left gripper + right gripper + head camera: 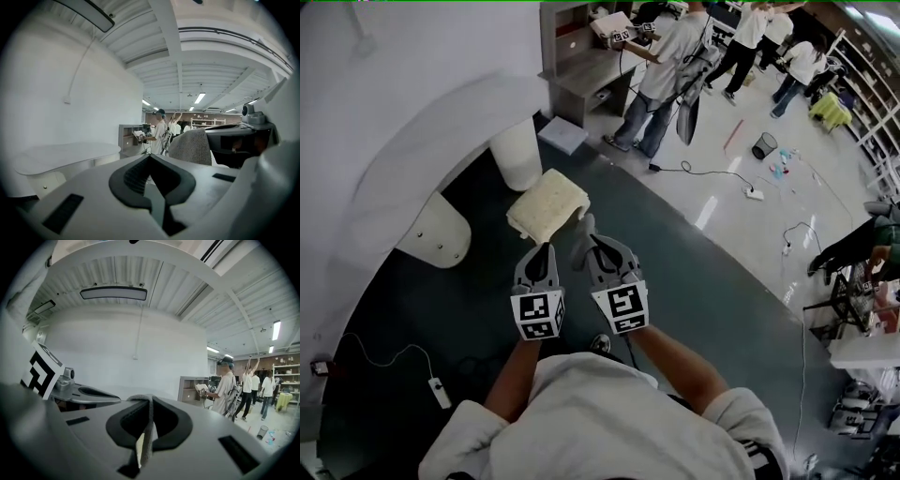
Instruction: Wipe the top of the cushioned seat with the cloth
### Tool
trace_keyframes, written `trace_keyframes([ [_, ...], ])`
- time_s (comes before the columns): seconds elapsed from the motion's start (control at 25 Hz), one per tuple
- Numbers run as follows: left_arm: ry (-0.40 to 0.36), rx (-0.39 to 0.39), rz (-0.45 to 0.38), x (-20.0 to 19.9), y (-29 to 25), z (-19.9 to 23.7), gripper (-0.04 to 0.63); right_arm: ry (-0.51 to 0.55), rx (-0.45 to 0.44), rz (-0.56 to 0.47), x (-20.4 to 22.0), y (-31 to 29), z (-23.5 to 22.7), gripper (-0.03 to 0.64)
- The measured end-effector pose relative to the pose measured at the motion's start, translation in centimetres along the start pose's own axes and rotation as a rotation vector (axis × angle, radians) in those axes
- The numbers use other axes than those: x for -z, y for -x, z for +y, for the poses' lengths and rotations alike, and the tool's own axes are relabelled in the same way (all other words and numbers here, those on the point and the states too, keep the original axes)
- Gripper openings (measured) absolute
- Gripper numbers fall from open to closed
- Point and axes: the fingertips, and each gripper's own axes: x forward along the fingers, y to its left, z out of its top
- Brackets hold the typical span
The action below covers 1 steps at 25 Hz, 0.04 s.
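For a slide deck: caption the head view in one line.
Right gripper clamps a grey cloth beside the shut left gripper, close to the cream cushioned seat.

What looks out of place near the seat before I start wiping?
Nothing on the cream cushioned seat looks spilled or damaged. The grey cloth is pinched in the right gripper, off the seat. Beyond, a white power strip with its cable lies loose on the pale floor.

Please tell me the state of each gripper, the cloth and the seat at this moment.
left gripper: jaws together, nothing between them.
right gripper: shut on the cloth.
cloth: pinched in the right gripper's jaws, held near the seat's edge.
cushioned seat: upright on the floor, top bare.
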Motion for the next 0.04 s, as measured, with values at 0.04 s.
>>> trace_keyframes([
  [0.04, -0.007, 0.006, -0.002, -0.2, -0.11, -0.26, 0.014, 0.005, -0.003, -0.002, -0.17, 0.07, -0.2, 0.014],
])
